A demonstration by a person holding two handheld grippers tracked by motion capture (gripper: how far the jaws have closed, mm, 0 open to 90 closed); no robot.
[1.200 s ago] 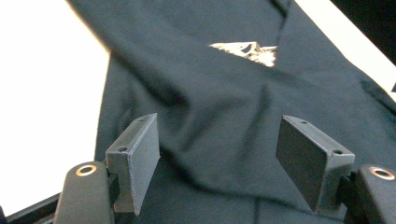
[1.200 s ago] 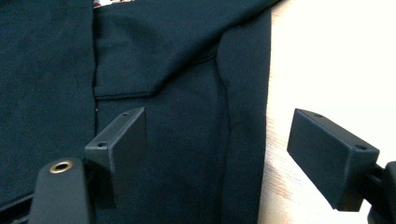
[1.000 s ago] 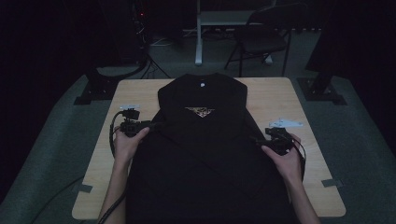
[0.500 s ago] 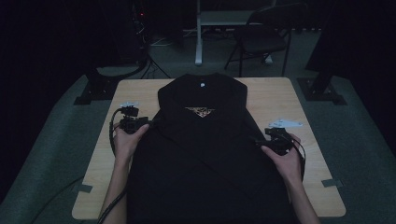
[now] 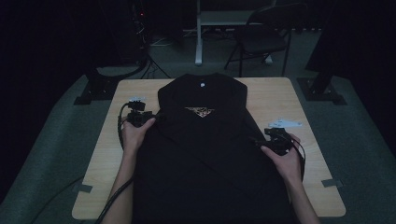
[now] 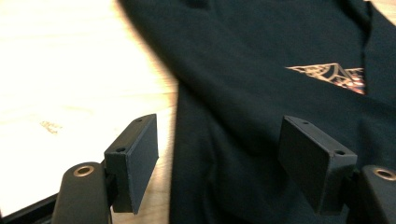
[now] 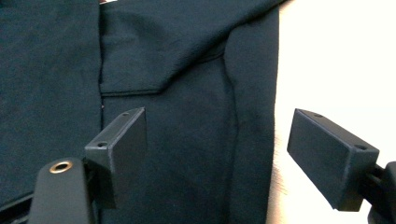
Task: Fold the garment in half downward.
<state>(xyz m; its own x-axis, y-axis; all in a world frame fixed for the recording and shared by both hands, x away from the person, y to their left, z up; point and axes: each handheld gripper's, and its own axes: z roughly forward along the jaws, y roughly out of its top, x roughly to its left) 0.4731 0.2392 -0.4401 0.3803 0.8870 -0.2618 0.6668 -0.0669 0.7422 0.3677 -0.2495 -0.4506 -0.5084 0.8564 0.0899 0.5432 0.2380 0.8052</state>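
Folding a black shirt (image 5: 205,154) looks to be the work in hand, and it seems partway along: the garment lies flat down the middle of the tabletop (image 5: 275,95), collar at the upper centre of the high view, and both sides appear already turned in, their edges meeting in diagonal seams across the body. A small printed design (image 5: 200,111) peeks out just below the collar. What likely remains is the lengthwise fold, bottom toward the collar, though the shirt's lower part runs off the bottom edge of the frame, so its state there cannot be told. The left hand-held gripper (image 5: 156,117) sits at centre left of the high view, at the shirt's left edge near shoulder level. In the left gripper view its jaws stand wide, nothing pressed between them; the cloth edge runs up between the pads, bare wood to the left, dark fabric to the right. The right hand-held gripper (image 5: 257,141) sits at centre right, lower in the frame, at the shirt's right edge. In the right gripper view its jaws also stand wide and grip nothing, straddling the folded border with pale tabletop at the right. Neither has taken hold yet.
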